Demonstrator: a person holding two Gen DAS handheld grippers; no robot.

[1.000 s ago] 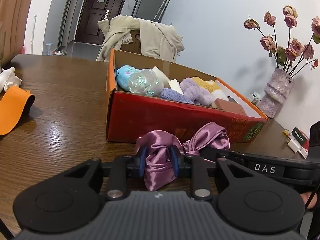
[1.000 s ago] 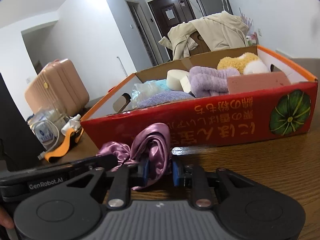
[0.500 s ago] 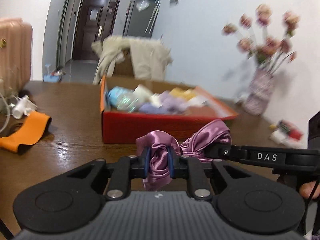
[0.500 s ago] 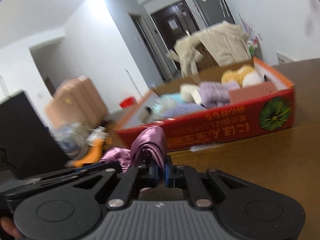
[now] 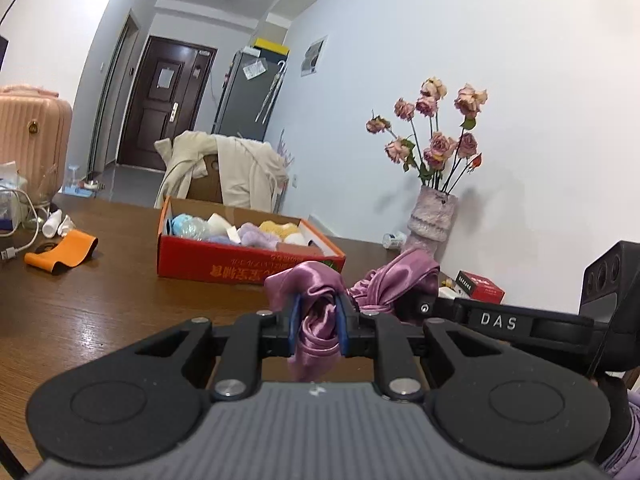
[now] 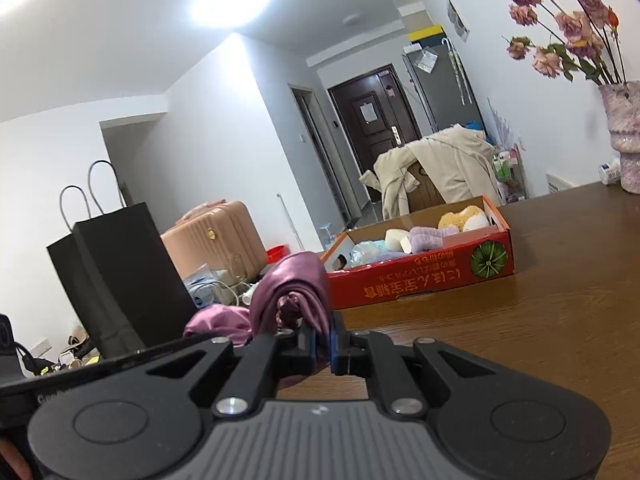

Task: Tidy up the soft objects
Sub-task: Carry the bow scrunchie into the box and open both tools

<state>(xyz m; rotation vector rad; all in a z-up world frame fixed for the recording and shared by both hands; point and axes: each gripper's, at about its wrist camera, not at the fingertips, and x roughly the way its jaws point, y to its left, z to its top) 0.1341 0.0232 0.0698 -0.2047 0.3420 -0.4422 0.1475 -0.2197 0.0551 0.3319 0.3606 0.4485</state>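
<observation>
Left wrist view: both grippers' fingers [image 5: 295, 318] clamped on purple satin cloth [image 5: 320, 320], now farther from red box [image 5: 240, 268].

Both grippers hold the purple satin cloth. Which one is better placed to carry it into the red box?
Probably the left gripper. It clamps a thick fold of the purple satin cloth, and the red box lies almost straight ahead of it. For the right gripper, the box sits off to its right.

Box [image 5: 224, 268] on table [image 5: 80, 312] — vase [image 5: 432, 220] right.

White walls [image 5: 520, 80] are enclosing the room; a dark door [image 5: 160, 104] is standing at upper left, a ceiling light [image 6: 232, 0] is glowing at top.
</observation>
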